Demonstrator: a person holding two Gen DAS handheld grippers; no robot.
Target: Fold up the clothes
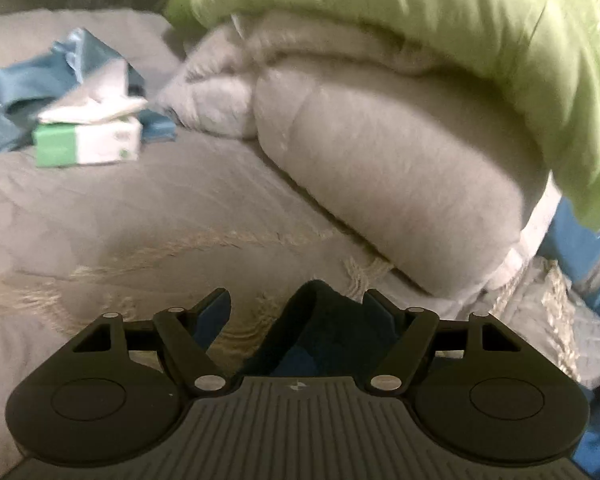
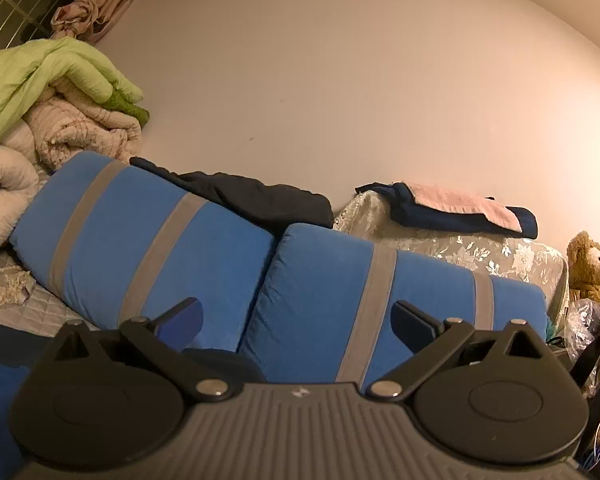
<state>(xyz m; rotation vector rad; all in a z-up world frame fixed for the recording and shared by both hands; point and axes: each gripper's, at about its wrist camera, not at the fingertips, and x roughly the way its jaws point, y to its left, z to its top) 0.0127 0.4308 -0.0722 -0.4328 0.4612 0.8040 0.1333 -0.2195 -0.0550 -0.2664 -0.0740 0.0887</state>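
Observation:
My left gripper [image 1: 298, 300] is open low over the grey bedspread [image 1: 140, 232]. A fold of a dark navy and blue garment [image 1: 320, 336] rises between its fingers, nearer the right finger; the jaws are not closed on it. My right gripper [image 2: 298, 312] is open and empty, raised and facing two blue cushions with grey stripes [image 2: 160, 248]. A dark garment [image 2: 252, 196] lies draped over the left cushion's top. A folded navy cloth with a pink cloth on it [image 2: 460, 208] rests on a lace-covered surface behind.
A rolled white duvet [image 1: 380, 152] with a green quilt [image 1: 460, 20] on top fills the right of the left wrist view. A green-and-white tissue box [image 1: 88, 142] and blue fabric [image 1: 20, 92] lie far left. A teddy bear [image 2: 590, 264] sits at the right wrist view's right edge.

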